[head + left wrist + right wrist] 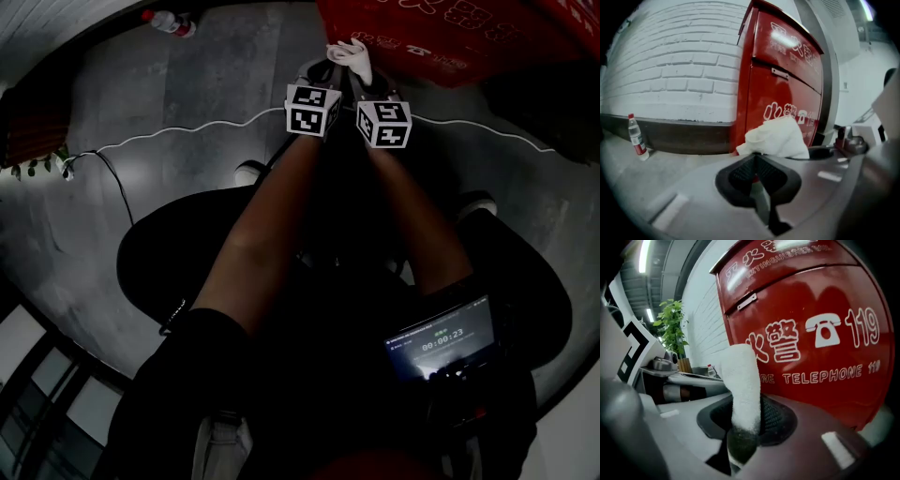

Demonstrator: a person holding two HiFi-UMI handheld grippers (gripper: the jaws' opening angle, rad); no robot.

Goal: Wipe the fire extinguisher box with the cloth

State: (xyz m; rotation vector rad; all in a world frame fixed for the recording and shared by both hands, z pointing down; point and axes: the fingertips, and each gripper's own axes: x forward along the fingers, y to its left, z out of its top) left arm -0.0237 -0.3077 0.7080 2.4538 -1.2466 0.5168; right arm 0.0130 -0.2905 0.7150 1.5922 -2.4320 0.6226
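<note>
White cloth (pixel 743 380), red box (pixel 811 301), grey floor (pixel 187 112), brick wall (pixel 670 61).

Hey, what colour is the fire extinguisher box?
The fire extinguisher box is red with white lettering, clearest in the right gripper view.

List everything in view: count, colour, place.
box: 1, red, straight ahead.
cloth: 1, white, pinched in the right claw.
bottle: 1, clear with red label, on the floor by the wall.
cable: 1, white, across the floor.
plant: 1, green, left of the box.
screen: 1, lit, at the person's waist.
left claw: 1, grey, shut, nothing seen between its pads.
right claw: 1, grey, shut on the cloth.
</note>
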